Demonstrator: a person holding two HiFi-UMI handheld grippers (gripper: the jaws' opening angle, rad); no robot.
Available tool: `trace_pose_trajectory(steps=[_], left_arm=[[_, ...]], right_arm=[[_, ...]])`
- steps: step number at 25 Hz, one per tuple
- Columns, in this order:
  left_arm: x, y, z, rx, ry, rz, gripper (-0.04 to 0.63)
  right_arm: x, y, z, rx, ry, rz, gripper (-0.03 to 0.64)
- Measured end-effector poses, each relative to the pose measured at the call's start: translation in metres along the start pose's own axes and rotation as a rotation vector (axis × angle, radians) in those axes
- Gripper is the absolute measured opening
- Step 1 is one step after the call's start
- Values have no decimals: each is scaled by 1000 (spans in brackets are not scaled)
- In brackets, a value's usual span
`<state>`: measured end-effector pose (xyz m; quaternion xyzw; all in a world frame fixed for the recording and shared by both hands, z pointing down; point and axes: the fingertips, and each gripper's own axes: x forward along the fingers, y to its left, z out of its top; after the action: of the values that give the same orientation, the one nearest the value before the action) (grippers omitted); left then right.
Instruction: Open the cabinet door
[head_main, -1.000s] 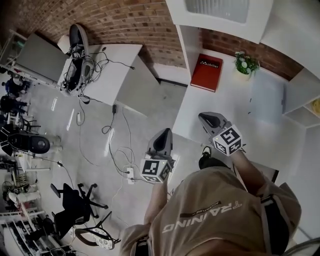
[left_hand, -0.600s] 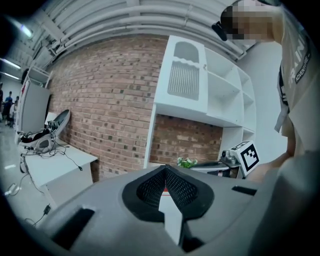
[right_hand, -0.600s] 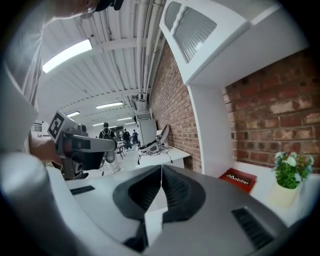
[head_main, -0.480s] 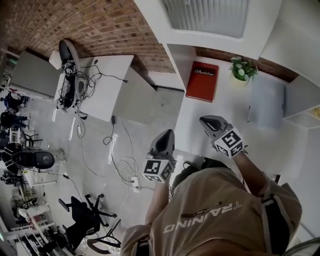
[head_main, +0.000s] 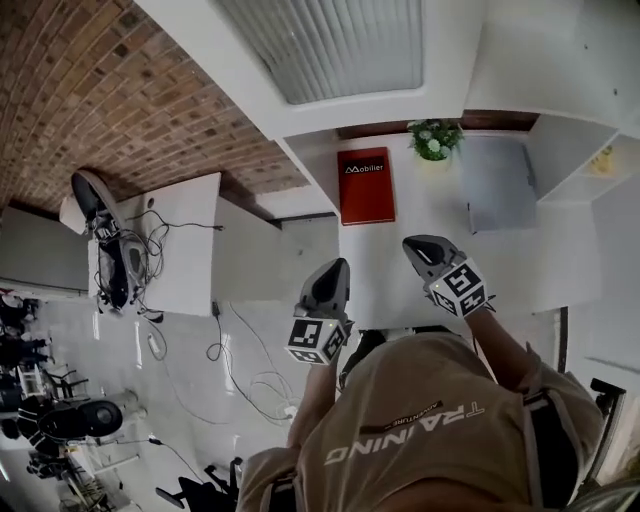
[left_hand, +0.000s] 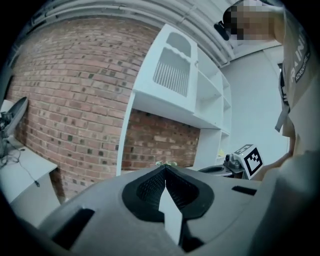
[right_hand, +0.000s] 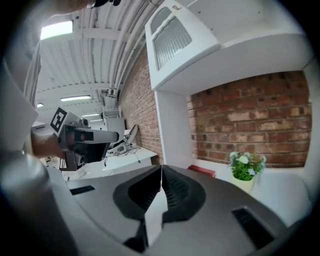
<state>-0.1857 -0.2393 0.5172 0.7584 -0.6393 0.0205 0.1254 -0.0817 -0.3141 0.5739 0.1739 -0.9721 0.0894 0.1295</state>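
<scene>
Cabinet door (head_main: 330, 45) – ribbed pane, shut – sits high over the white counter (head_main: 520, 260), ahead of both tongs. Left gripper (head_main: 336, 264) and right gripper (head_main: 411, 243) are pinched closed, empty, well apart from it. Pot (right_hand: 244, 185) holds a flowering plant (right_hand: 245, 166), near a red book (head_main: 366, 185). Only the head view shows the cable-strewn desk (head_main: 190, 270) – only the right gripper view shows the ceiling lights (right_hand: 56, 29).

Cut off by the head view's top edge: cabinet door (head_main: 330, 45). Mostly hidden behind the right claw (right_hand: 161, 167) in its own view: red book (right_hand: 202, 171). Too small to tell: yellow thing (head_main: 603, 160) on the side shelf (head_main: 570, 185).
</scene>
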Motion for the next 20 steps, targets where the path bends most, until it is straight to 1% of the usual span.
trace_pose_trajectory(steps=[3, 5, 10, 14, 16, 20], left_arm=[[6, 8, 26, 56, -42, -75, 9], [7, 18, 36, 67, -54, -107, 9], [13, 33, 38, 64, -41, -200, 9], [14, 28, 36, 92, -33, -286, 8], [12, 31, 38, 104, -31, -307, 9], [11, 42, 43, 96, -45, -303, 9]], right_arm=[[-6, -6, 5, 41, -19, -110, 14], [-5, -4, 9, 54, -22, -167, 14], [1, 5, 30, 50, -68, -269, 14], [-7, 9, 27, 78, -80, -371, 14], [-11, 14, 27, 87, -86, -413, 14], [-16, 20, 28, 77, -73, -437, 14]])
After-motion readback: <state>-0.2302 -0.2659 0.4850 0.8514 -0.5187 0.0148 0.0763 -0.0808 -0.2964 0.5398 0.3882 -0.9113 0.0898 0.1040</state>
